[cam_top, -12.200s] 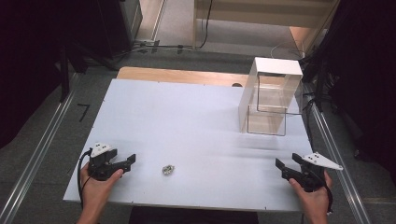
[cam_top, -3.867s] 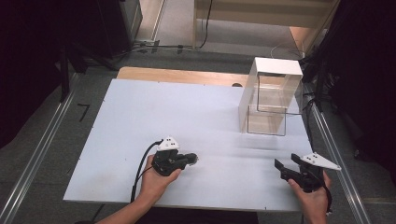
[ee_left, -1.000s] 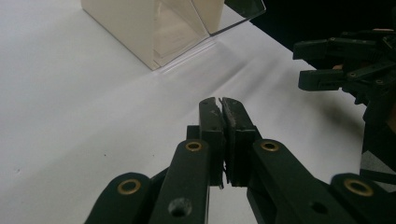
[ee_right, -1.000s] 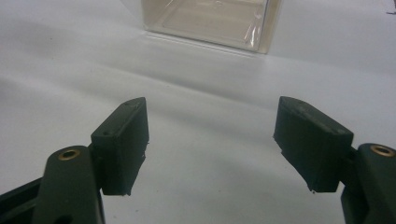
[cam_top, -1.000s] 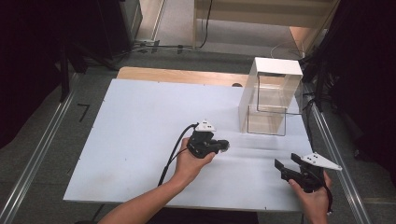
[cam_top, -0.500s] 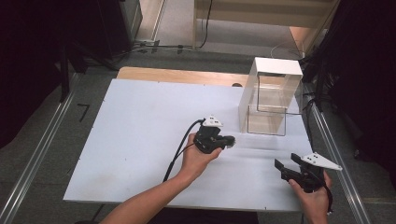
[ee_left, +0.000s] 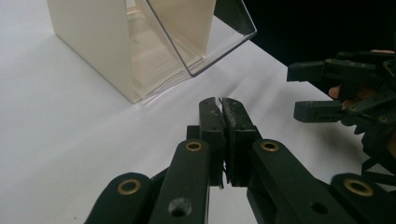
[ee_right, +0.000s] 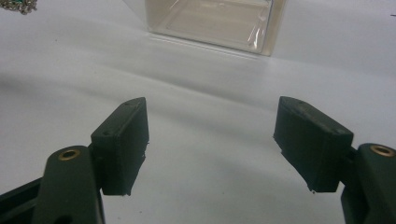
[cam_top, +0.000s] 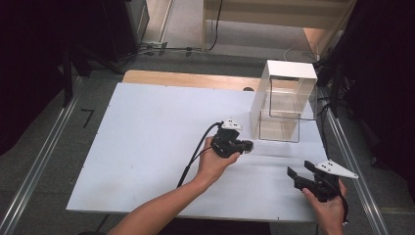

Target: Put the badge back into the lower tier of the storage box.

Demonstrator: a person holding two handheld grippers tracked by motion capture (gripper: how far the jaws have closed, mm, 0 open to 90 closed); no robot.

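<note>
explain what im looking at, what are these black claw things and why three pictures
These are hand-held grippers, not a machine: a person holds one in each hand. The wide picture looks down from above on a white table. The left gripper is near a clear plastic box; the right gripper sits at the near right edge. The other two pictures come from small cameras riding on each gripper, looking along its black jaws. The left one's jaws are shut; whether something thin is pinched between them I cannot tell. The right one's jaws are wide open and hold nothing.
</note>
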